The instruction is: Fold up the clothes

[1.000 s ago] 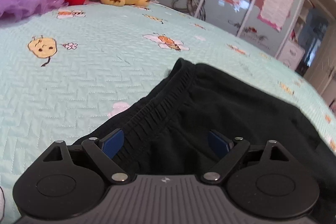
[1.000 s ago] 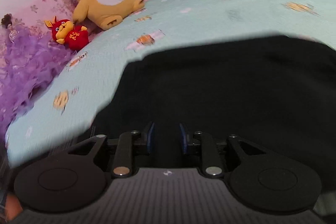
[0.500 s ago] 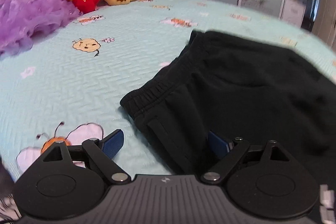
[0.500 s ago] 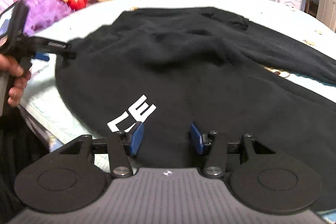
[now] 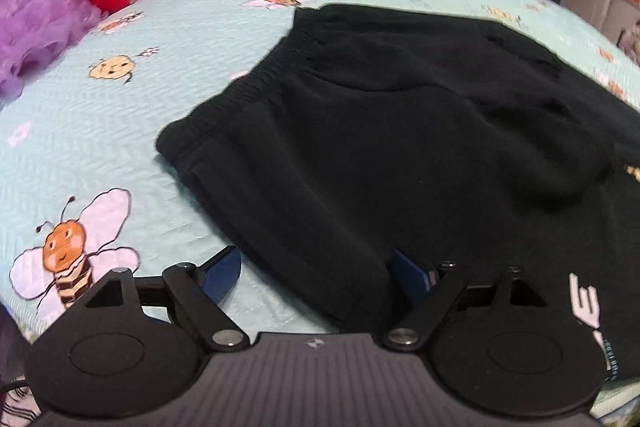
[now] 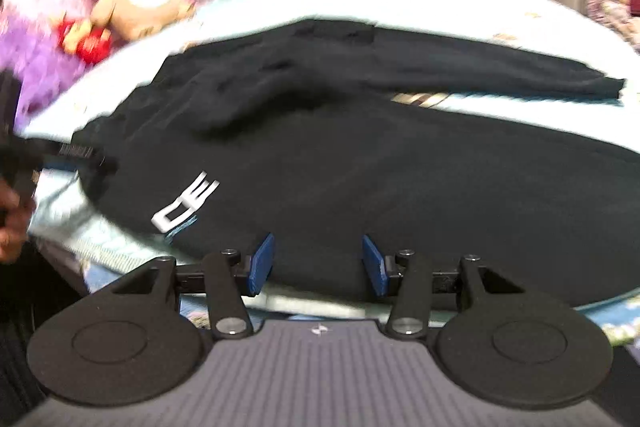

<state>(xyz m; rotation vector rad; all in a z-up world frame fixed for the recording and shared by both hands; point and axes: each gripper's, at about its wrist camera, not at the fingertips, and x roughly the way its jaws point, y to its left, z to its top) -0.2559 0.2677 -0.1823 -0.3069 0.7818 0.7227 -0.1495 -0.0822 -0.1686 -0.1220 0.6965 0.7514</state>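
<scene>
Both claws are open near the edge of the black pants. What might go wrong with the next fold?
1. The black pants lie bunched, with a ridge across the seat; folding now may trap that wrinkle.
2. The left claw straddles the pants' side edge, so closing could pinch the bedspread too.
3. The right claw view is blurred, so aim at the hem is uncertain.

Left handheld gripper: matte black ribbed housing, small pale emblem, two round black discs, silver pivot screws, black linkage arms, blue rectangular finger pads.
Right handheld gripper: same build, grey ribbed housing, blue pads.
</scene>
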